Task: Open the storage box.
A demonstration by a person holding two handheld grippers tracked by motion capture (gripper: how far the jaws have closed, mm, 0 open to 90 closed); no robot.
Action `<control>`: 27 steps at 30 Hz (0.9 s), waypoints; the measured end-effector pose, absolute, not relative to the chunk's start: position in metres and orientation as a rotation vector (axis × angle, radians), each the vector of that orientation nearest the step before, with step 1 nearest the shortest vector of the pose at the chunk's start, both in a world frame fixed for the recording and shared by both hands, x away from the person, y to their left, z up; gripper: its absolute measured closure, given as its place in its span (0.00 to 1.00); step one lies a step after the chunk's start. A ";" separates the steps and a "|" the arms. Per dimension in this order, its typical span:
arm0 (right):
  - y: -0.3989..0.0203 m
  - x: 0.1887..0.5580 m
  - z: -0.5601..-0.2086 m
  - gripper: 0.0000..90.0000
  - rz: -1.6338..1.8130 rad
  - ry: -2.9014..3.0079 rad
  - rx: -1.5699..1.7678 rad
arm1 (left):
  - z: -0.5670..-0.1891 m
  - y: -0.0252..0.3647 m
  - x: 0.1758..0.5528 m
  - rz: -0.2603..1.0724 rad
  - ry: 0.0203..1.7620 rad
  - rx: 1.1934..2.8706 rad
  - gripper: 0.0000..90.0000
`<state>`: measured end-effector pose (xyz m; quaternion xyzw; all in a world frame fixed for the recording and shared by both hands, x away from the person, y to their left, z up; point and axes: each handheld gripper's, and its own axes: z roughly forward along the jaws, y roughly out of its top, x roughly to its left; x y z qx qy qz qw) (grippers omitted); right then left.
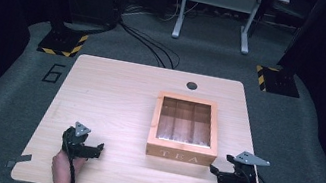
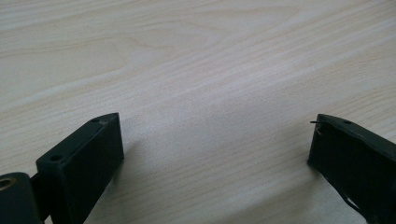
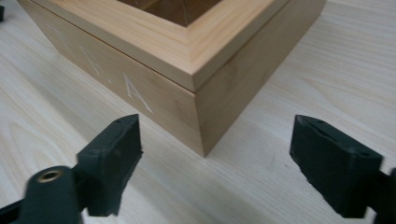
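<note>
**Both grippers flank the tea box**

The lidded light-wood tea box with a glass window (image 1: 185, 128) sits right of centre on the pale wooden table (image 1: 110, 92). The left gripper (image 1: 99, 150) lies low, pointing right, jaws wide and empty. The right gripper (image 1: 212, 170) aims at the box's near corner, jaws apart, holding nothing.

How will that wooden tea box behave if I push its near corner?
The tea box looks rigid and low, so tipping seems unlikely. On the smooth table it would probably slide and pivot. Its clear lid pane may be fragile.
</note>
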<state>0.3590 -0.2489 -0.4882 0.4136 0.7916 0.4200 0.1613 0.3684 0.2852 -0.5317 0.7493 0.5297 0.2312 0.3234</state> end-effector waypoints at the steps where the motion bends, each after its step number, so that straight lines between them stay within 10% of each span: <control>1: -0.248 0.359 -0.487 0.28 1.208 2.254 1.178 | -0.532 0.285 0.368 0.606 1.389 1.967 0.03; 14: -0.245 0.358 -0.481 0.79 1.255 2.255 1.148 | -0.532 0.285 0.368 0.606 1.390 1.966 0.03; 27: -0.246 0.355 -0.480 0.89 1.258 2.253 1.115 | -0.532 0.285 0.368 0.606 1.390 1.966 0.03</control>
